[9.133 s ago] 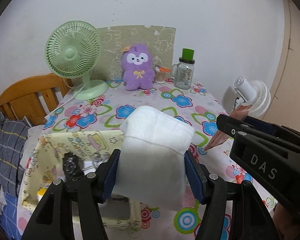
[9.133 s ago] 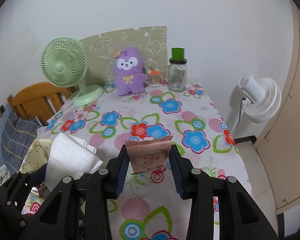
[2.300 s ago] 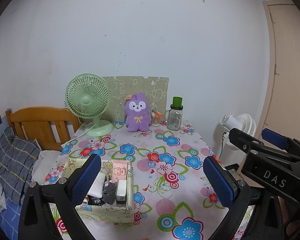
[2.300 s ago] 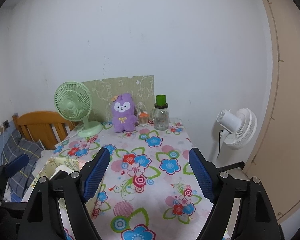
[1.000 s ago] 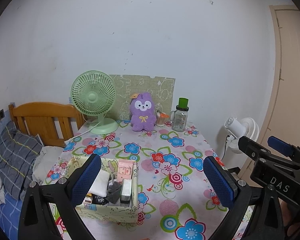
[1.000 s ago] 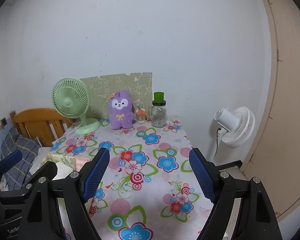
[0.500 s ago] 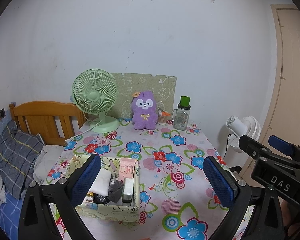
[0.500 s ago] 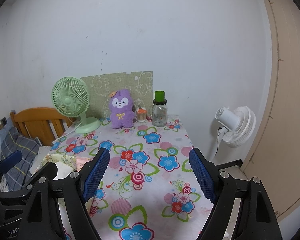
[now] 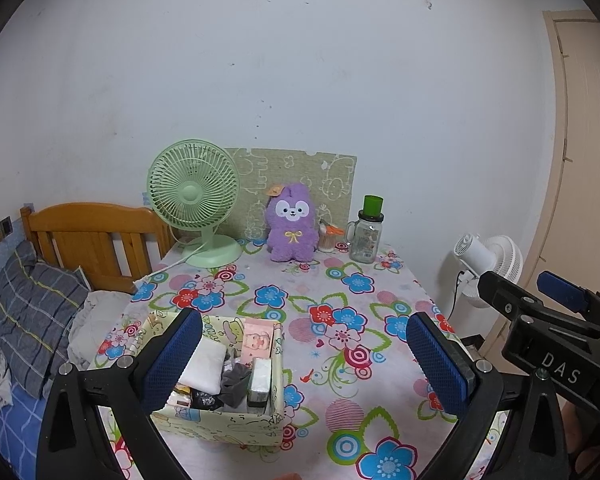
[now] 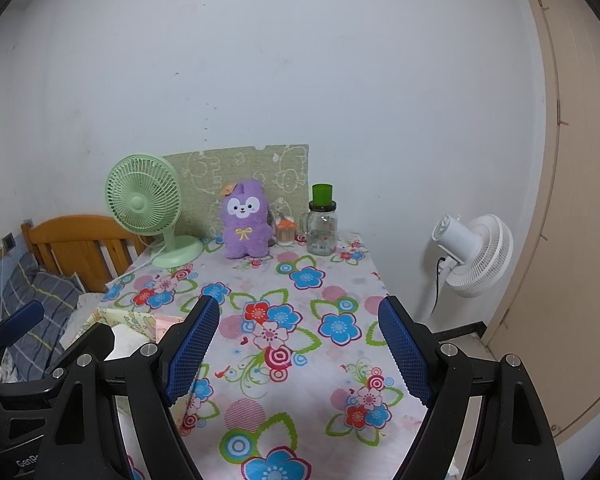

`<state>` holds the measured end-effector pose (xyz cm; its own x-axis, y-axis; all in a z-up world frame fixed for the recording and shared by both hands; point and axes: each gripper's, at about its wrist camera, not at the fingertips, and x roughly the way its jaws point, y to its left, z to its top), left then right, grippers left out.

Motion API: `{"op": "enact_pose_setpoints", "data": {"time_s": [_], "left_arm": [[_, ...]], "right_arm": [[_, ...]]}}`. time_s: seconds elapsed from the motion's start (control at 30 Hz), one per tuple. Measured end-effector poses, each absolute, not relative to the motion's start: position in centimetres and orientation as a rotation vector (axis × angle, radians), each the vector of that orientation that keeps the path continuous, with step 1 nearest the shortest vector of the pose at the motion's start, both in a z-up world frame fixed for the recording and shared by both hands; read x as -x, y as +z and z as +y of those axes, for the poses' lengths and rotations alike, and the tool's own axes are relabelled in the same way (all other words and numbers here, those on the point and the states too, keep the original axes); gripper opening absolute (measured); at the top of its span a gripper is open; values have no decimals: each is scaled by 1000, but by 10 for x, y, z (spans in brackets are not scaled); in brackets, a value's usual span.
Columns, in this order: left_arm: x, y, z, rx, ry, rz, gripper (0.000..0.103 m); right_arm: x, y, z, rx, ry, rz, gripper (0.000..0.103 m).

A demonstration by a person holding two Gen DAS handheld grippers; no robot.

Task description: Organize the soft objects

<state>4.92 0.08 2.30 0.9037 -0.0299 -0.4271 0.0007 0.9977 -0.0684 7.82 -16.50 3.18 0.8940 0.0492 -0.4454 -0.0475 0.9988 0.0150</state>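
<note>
Hovering spread and empty, the left gripper point(image 9: 304, 354) and right gripper point(image 10: 300, 346) seem finished; the box point(image 9: 220, 420) near left looks packed, nothing left to grab.

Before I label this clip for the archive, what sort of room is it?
Most likely a bedroom at home: a wooden headboard and a striped pillow beside a table with a flowered cloth, with a purple plush toy on it.

bare tablecloth point(image 10: 300, 344) centre, box point(image 9: 228, 420) left, fan point(image 9: 194, 204) behind
</note>
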Motion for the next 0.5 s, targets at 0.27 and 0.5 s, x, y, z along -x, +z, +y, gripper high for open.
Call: {"op": "enact_pose_setpoints", "data": {"time_s": [0.27, 0.5], "left_arm": [[-49, 23, 3, 66, -15, 442, 103], [-49, 22, 3, 68, -12, 442, 103]], "right_arm": [[-78, 32, -164, -4, 50, 462, 84], [-78, 32, -164, -4, 50, 462, 84]]}}
